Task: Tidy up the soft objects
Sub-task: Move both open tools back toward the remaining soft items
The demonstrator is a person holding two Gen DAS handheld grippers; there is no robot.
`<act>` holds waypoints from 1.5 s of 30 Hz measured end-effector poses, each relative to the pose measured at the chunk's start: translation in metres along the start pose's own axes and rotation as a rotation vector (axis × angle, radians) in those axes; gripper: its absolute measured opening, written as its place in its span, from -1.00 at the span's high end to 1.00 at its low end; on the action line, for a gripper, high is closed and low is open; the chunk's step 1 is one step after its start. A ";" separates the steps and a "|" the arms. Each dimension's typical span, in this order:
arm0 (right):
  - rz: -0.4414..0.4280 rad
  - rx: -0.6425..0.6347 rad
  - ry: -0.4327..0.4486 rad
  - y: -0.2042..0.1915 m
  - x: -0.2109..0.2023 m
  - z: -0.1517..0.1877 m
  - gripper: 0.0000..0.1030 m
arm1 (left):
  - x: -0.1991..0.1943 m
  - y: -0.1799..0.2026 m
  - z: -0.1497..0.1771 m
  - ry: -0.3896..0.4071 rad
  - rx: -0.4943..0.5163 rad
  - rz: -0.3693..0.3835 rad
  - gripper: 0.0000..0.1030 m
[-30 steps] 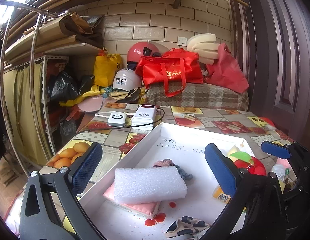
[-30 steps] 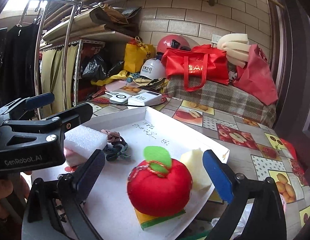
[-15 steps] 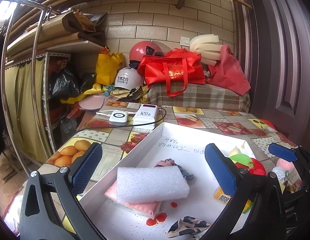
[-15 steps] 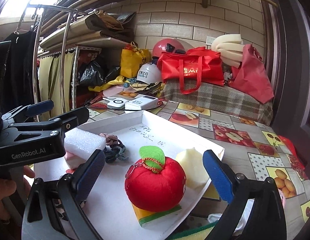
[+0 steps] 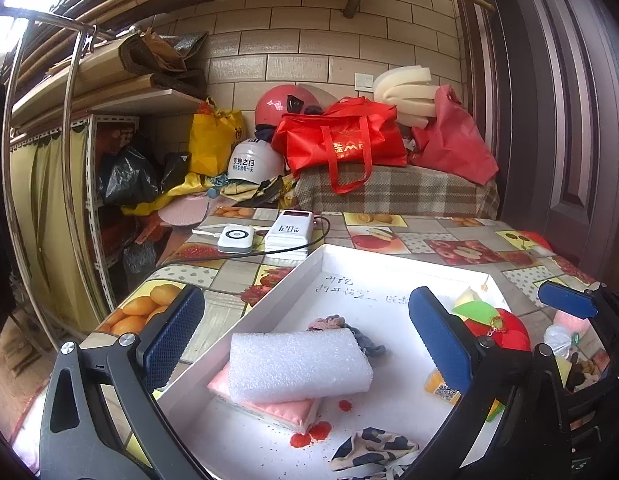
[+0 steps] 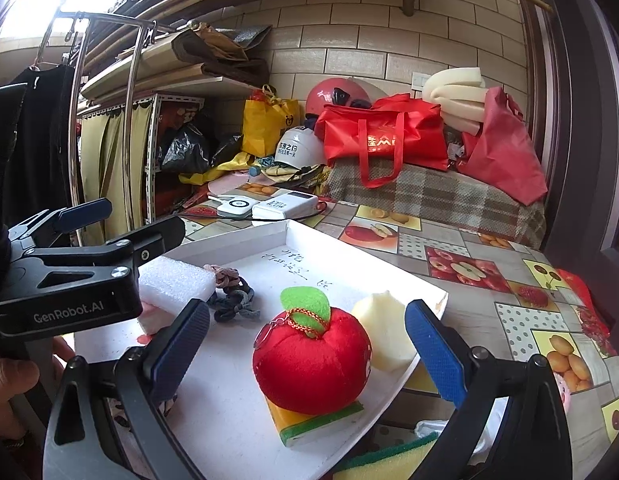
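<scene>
A white tray (image 5: 309, 272) holds a white foam block (image 5: 299, 364) stacked on a pink sponge (image 5: 269, 408), hair ties (image 5: 341, 326) and a spotted cloth (image 5: 373, 454). My left gripper (image 5: 305, 344) hangs open just above the foam block. In the right wrist view the tray (image 6: 245, 240) carries a red plush apple (image 6: 311, 360) on a yellow-green sponge (image 6: 315, 424), beside a cream foam piece (image 6: 383, 334). My right gripper (image 6: 305, 348) stands open around the apple without touching it. The foam block (image 6: 175, 284) and hair ties (image 6: 231, 298) lie further left.
Two white power banks (image 5: 265, 236) with cables lie behind the tray on the fruit-patterned tablecloth (image 5: 461, 248). Bags and helmets pile up at the back (image 5: 341, 148). A metal rack (image 5: 89, 184) stands left. A hand (image 6: 13, 376) holds the left gripper. Another sponge (image 6: 385, 460) lies below the tray's edge.
Both grippers have drawn back and up a little from the tray. The objects on the tray have not moved.
</scene>
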State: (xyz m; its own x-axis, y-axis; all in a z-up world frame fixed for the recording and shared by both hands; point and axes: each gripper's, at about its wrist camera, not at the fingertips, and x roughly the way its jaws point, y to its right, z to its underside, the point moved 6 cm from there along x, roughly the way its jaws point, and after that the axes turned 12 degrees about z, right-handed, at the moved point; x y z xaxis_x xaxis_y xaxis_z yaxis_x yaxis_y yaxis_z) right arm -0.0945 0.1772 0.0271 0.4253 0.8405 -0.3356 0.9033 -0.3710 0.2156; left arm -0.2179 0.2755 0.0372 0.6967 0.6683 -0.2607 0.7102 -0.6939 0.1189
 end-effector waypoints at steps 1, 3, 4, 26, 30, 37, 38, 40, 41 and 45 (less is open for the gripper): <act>-0.006 -0.001 -0.001 0.001 -0.002 0.002 -0.91 | -0.001 0.003 0.001 -0.003 0.007 0.003 -1.00; -0.022 -0.005 -0.005 0.001 -0.008 0.006 -0.91 | -0.004 0.009 0.003 -0.003 0.025 0.009 -1.00; -0.029 -0.005 -0.006 0.003 -0.010 0.007 -0.91 | -0.005 0.013 0.004 -0.005 0.034 0.013 -1.00; 0.194 0.149 -0.063 0.153 -0.050 0.049 -0.92 | -0.017 0.054 0.011 -0.034 0.058 0.098 -1.00; 0.278 0.212 -0.149 0.205 -0.041 0.064 -0.92 | -0.017 0.077 0.015 -0.063 0.079 0.200 -1.00; 0.137 0.361 -0.241 0.234 -0.040 0.085 -0.91 | -0.025 0.164 0.030 -0.144 0.240 0.436 -0.99; 0.086 0.338 -0.246 0.224 -0.043 0.085 -0.90 | -0.025 0.174 0.032 -0.156 0.262 0.456 -0.99; -0.027 0.279 -0.270 0.197 -0.048 0.086 -0.90 | -0.023 0.187 0.037 -0.182 0.296 0.476 -0.99; -0.071 0.238 -0.291 0.182 -0.048 0.087 -0.90 | -0.021 0.190 0.038 -0.199 0.307 0.478 -0.99; -0.091 0.006 -0.394 0.128 -0.035 0.096 -0.80 | -0.014 0.194 0.042 -0.240 0.313 0.474 -0.99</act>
State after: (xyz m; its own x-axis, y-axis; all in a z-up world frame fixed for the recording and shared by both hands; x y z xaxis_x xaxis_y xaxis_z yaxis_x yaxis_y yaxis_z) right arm 0.0119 0.0622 -0.0214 0.3317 0.6550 -0.6789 0.9381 -0.3052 0.1639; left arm -0.0942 0.1204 0.0232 0.8610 0.2141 -0.4614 0.2399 -0.9708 -0.0028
